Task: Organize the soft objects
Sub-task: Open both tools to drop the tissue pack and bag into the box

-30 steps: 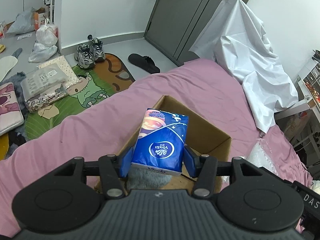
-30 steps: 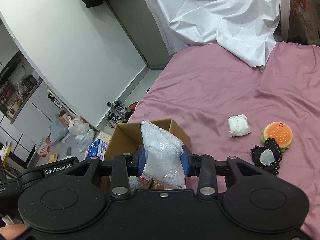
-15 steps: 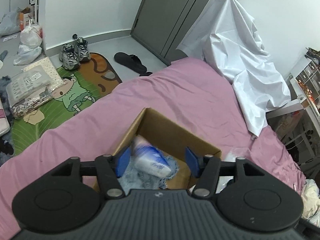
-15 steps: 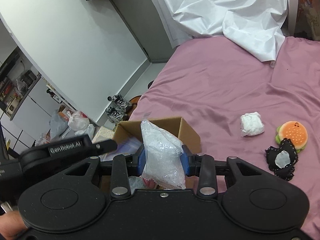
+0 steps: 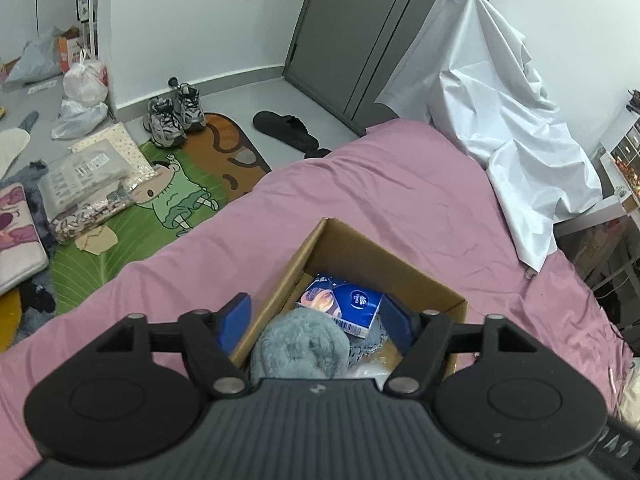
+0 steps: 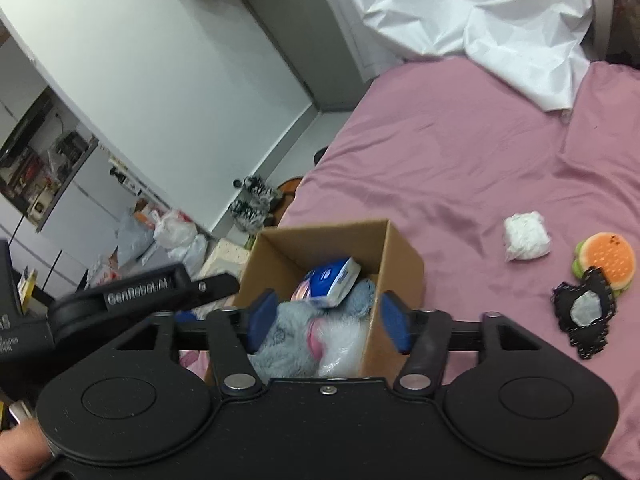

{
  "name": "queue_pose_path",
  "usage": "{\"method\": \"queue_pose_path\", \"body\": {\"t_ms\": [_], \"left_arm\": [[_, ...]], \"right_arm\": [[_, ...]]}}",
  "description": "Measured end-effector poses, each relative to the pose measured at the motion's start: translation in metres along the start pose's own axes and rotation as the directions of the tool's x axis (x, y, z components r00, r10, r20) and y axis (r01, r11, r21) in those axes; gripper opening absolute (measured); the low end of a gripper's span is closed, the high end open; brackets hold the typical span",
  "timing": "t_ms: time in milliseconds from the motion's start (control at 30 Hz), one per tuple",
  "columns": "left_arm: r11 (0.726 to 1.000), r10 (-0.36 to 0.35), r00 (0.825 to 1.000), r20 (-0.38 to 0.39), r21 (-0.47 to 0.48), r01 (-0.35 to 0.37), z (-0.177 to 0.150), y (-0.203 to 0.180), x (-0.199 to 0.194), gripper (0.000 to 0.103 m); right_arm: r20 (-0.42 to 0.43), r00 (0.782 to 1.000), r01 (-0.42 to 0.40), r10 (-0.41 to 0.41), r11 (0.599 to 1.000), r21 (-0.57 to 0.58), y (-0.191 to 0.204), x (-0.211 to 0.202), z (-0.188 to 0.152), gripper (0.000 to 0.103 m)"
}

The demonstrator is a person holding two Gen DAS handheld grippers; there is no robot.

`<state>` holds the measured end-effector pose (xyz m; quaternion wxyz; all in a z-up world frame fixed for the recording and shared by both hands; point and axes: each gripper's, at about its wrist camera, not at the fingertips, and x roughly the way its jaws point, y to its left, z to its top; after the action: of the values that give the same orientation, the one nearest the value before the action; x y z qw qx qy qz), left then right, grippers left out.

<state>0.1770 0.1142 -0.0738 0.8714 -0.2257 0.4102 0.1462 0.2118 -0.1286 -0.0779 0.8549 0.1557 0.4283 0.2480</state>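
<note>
A brown cardboard box (image 5: 362, 246) (image 6: 402, 254) stands on the pink bed. Inside lie a blue tissue pack (image 5: 346, 306) (image 6: 330, 276), a grey plush (image 5: 300, 350) (image 6: 288, 338) and a clear plastic bag (image 6: 346, 346). My left gripper (image 5: 316, 322) is open and empty above the box. My right gripper (image 6: 328, 322) is open and empty above the box's near side. On the bed to the right lie a white wad (image 6: 526, 236), a burger toy (image 6: 606, 260) and a black pouch (image 6: 586, 314).
A white sheet (image 5: 504, 120) (image 6: 472, 12) drapes over furniture at the far end of the bed. On the floor left of the bed are shoes (image 5: 174, 114), a slipper (image 5: 286, 130), a cartoon mat (image 5: 172, 196) and bags (image 5: 82, 92). The left gripper's body (image 6: 132, 292) sits close beside the right one.
Both grippers have opened. The blue tissue pack dropped from the left gripper into the box, and the plastic bag dropped from the right gripper into the box.
</note>
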Motion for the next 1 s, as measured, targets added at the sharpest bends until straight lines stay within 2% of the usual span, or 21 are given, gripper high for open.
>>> {"method": "queue_pose_path", "body": {"t_ms": [233, 300, 500, 700, 800, 1000], "left_arm": [[0.999, 0.02, 1.0, 0.015, 0.047, -0.021, -0.006, -0.017, -0.018, 0.088], [0.998, 0.022, 1.0, 0.012, 0.058, -0.022, -0.009, -0.021, -0.021, 0.09], [0.994, 0.059, 0.998, 0.01, 0.093, -0.06, -0.018, -0.036, -0.032, 0.093], [0.992, 0.069, 0.997, 0.023, 0.103, -0.071, -0.024, -0.051, -0.043, 0.099], [0.992, 0.079, 0.996, 0.033, 0.1, -0.082, -0.028, -0.058, -0.047, 0.102], [0.99, 0.075, 0.996, 0.045, 0.118, -0.08, -0.035, -0.076, -0.053, 0.103]], "right_arm": [[0.009, 1.0, 0.024, -0.024, 0.999, 0.025, -0.013, -0.014, 0.003, 0.072], [0.006, 1.0, 0.026, -0.026, 0.999, 0.023, -0.018, -0.019, 0.004, 0.083], [0.002, 1.0, 0.014, -0.014, 0.999, 0.044, -0.031, -0.032, 0.009, 0.096], [-0.007, 1.0, 0.026, -0.026, 0.999, 0.048, -0.045, -0.043, 0.012, 0.102], [-0.01, 1.0, 0.03, -0.029, 0.998, 0.052, -0.053, -0.049, 0.014, 0.103], [-0.01, 0.999, 0.032, -0.031, 0.998, 0.05, -0.067, -0.06, 0.017, 0.103]]}}
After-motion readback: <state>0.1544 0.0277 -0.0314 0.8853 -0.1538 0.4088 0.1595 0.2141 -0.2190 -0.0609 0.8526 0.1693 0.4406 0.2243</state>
